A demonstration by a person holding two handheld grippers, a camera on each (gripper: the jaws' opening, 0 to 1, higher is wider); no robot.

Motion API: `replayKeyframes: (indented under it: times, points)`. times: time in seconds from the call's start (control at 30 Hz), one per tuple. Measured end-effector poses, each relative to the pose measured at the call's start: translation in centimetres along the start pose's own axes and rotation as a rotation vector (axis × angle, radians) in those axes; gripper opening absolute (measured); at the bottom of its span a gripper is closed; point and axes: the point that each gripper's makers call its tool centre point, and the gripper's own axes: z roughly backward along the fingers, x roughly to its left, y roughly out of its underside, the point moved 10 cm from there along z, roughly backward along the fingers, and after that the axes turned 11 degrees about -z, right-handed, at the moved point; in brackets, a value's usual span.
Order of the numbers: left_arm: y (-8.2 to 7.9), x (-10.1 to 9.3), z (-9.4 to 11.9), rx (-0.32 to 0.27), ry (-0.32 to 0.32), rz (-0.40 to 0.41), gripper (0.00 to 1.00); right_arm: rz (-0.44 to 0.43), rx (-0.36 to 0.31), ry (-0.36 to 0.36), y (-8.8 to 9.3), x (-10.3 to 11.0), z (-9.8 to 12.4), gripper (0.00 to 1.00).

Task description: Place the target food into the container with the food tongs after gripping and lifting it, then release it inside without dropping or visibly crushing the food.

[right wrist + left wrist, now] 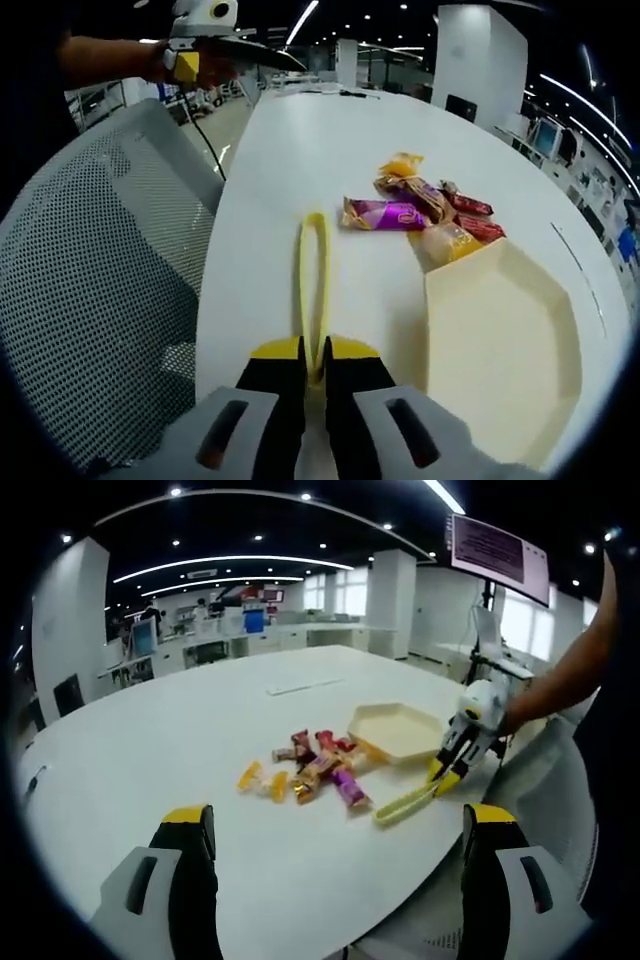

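Note:
Several wrapped snacks [318, 766] lie in a loose pile mid-table, and the same pile [425, 205] includes a purple packet [385, 214] nearest the tongs. The cream hexagonal container [398, 730] sits just right of the pile and holds nothing; its rim [500, 340] touches one yellow snack. Yellow food tongs [405, 802] lie flat on the table, tips toward the snacks. My right gripper [313, 352] is shut on the handle end of the tongs [313, 270], and it enters the left gripper view [455, 760] on a person's arm. My left gripper [338, 825] stands open over the table's near edge, holding nothing.
A grey mesh chair back [90, 300] stands against the table edge beside the right gripper. The white round table [200, 720] stretches far behind the snacks. A monitor on a stand [497, 552] and office desks are in the background.

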Motion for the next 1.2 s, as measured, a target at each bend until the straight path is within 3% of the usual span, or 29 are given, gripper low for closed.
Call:
replayKeyframes:
  times: [0.17, 0.3, 0.43, 0.8, 1.2]
  points:
    - [-0.3, -0.4, 0.0, 0.003, 0.019, -0.007, 0.95, -0.051, 0.004, -0.006, 0.0, 0.1, 0.6, 0.03]
    - [-0.3, -0.4, 0.1, 0.009, 0.028, -0.017, 0.98, -0.044, 0.005, 0.000, -0.2, 0.0, 1.3, 0.03]
    - [-0.7, -0.1, 0.1, 0.005, 0.031, -0.018, 0.99, -0.114, -0.010, -0.003, -0.8, -0.3, 2.3, 0.03]
    - [-2.3, 0.0, -0.4, -0.020, 0.058, -0.032, 1.00, -0.140, -0.062, 0.007, -3.2, -0.1, 5.6, 0.03]
    - [-4.3, 2.5, -0.9, -0.109, 0.129, -0.008, 0.99, -0.177, -0.121, 0.051, -7.1, -0.5, 9.8, 0.02]
